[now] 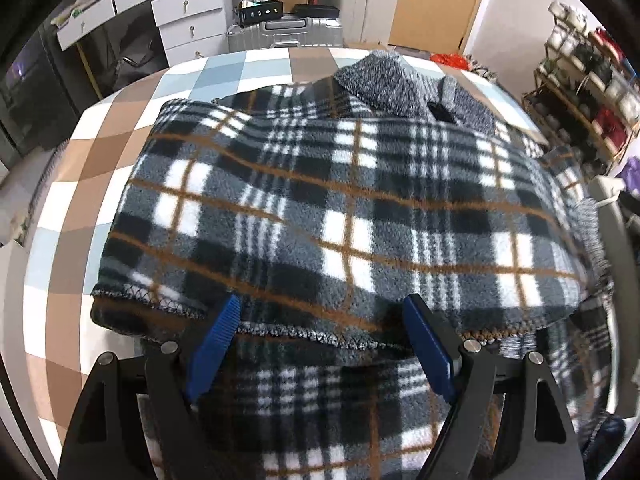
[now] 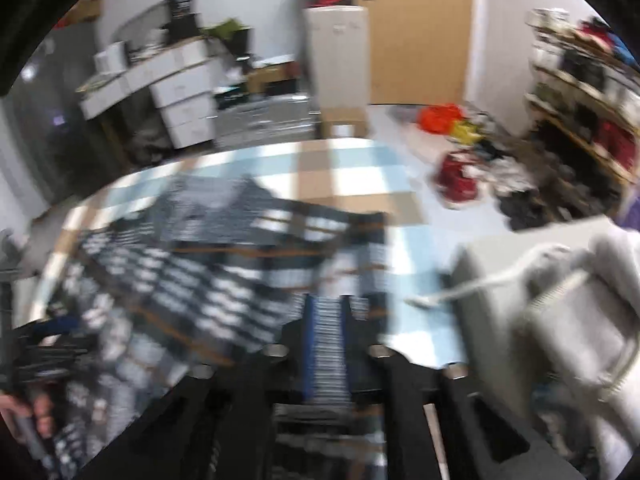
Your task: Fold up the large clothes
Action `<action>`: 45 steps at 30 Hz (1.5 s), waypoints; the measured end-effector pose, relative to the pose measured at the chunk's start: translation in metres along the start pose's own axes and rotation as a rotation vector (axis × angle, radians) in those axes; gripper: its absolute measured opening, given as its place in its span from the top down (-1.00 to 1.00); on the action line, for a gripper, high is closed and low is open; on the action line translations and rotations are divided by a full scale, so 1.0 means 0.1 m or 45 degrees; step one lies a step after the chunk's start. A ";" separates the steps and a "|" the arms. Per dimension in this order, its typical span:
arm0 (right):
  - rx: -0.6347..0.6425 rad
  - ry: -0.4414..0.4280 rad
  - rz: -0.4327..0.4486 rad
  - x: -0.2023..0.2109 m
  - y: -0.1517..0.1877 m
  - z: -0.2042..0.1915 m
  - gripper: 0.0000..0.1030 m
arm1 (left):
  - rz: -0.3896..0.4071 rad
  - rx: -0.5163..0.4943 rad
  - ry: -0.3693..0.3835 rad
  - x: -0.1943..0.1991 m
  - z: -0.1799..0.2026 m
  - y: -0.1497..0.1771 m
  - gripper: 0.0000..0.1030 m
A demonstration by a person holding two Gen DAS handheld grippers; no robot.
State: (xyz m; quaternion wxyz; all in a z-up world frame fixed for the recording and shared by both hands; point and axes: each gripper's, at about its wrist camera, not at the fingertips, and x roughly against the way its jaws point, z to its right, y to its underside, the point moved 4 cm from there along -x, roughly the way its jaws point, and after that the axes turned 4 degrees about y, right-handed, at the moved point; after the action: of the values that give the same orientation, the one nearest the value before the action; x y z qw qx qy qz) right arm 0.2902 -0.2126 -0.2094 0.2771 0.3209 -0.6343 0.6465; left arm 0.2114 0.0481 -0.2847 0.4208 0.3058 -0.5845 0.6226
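Observation:
A large plaid fleece garment (image 1: pixel 340 208), black, white and grey with brown lines, lies folded over on the checked tabletop (image 1: pixel 100 152); its grey knit collar (image 1: pixel 384 84) is at the far end. My left gripper (image 1: pixel 323 304) hovers over the near hem, its blue pads (image 1: pixel 216 344) wide apart with nothing pinched between them. The right wrist view is heavily blurred. There my right gripper (image 2: pixel 328 304) has its jaws narrow, and the garment (image 2: pixel 192 280) rises at its right edge into the gap, filling it.
White drawers (image 1: pixel 188 20) and a silver suitcase (image 1: pixel 288 32) stand beyond the table. Shelves of clothes (image 1: pixel 592 92) line the right wall. Loose clothes (image 2: pixel 472 160) lie on the floor and a grey chair (image 2: pixel 560 320) stands at the table's right. A hand (image 2: pixel 36 412) shows at lower left.

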 end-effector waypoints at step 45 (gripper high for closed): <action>0.134 -0.099 -0.320 -0.92 0.20 -1.10 -0.50 | 0.020 -0.074 -0.019 0.01 0.06 0.03 -0.56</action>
State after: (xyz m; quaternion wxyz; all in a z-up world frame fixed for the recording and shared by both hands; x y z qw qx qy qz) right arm 0.3265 -0.0988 -0.2913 0.3138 0.4366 -0.5647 0.6261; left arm 0.2074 0.0429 -0.2841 0.4202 0.2936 -0.6078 0.6064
